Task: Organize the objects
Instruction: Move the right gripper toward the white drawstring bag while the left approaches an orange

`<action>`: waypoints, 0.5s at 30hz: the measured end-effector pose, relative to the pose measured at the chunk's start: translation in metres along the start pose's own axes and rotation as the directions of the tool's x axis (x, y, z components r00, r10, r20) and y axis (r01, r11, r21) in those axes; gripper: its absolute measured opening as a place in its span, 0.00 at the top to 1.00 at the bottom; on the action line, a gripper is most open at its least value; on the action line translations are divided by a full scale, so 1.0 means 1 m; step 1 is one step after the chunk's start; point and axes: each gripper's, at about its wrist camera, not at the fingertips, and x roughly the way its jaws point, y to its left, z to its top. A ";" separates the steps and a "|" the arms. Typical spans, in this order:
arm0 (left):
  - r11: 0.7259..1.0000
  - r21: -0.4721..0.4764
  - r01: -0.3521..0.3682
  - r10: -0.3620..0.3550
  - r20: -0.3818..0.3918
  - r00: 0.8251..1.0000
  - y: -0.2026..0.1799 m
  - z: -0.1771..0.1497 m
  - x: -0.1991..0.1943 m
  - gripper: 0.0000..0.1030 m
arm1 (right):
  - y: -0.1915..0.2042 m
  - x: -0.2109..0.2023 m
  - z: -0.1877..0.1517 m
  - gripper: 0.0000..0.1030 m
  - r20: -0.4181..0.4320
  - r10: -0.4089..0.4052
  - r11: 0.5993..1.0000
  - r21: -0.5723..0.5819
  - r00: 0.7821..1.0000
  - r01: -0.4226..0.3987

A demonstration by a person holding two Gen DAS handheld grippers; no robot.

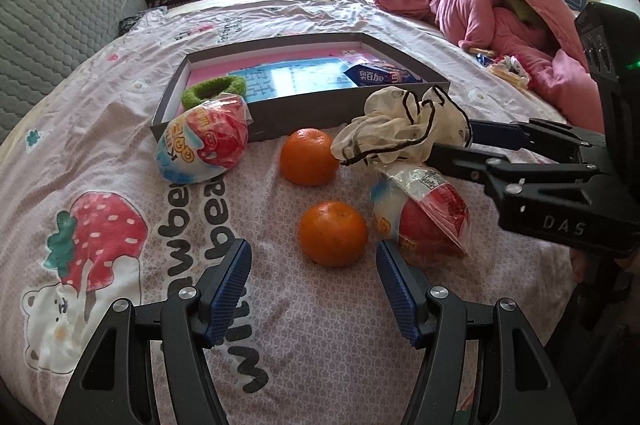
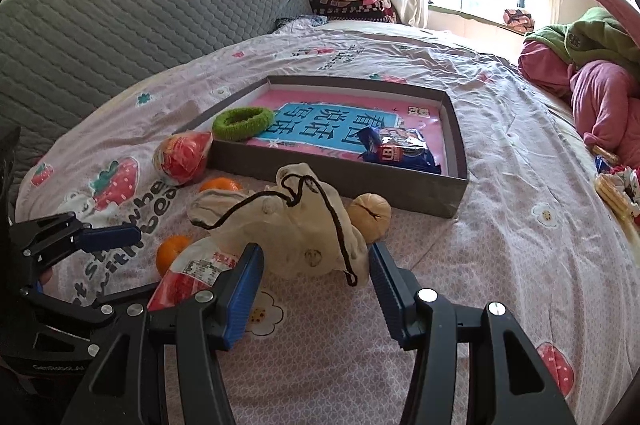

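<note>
Left claw point(image 1: 314, 285) open and empty just short of 2 round oranges point(image 1: 333, 233); right claw point(image 2: 316, 285) parted around cream drawstring cloth pouch point(image 2: 296, 225), grip unclear, shallow grey cardboard box point(image 2: 460, 161) beyond.

Both black plastic tongs, left point(image 1: 314, 283) and right point(image 2: 316, 285): angular linkage arms, silver round screw heads at the pivots, ribbed blue pads point(image 1: 394, 291) on the fingers. Right one's body has white "DAS" lettering and a green light.
</note>
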 end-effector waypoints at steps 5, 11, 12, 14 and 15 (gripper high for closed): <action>1.000 -0.010 0.002 -0.002 0.003 1.000 0.002 0.004 0.006 0.35 | 0.006 0.002 0.003 0.47 0.025 -0.018 0.999 -0.045 1.000 0.019; 0.999 -0.039 0.020 -0.020 0.005 1.000 0.008 0.009 0.013 0.35 | 0.009 0.007 0.008 0.52 0.047 -0.022 0.996 -0.085 0.999 0.026; 0.999 -0.044 0.025 -0.025 0.007 1.000 0.008 0.009 0.013 0.35 | 0.010 0.007 0.008 0.55 0.050 -0.020 0.996 -0.088 0.999 0.024; 0.999 -0.046 0.028 -0.028 0.010 1.000 0.009 0.010 0.015 0.36 | 0.010 0.008 0.009 0.63 0.051 -0.012 0.996 -0.092 0.999 0.016; 0.998 -0.048 0.029 -0.029 0.009 1.000 0.009 0.010 0.015 0.36 | 0.010 0.008 0.009 0.65 0.050 -0.010 0.995 -0.094 0.999 0.014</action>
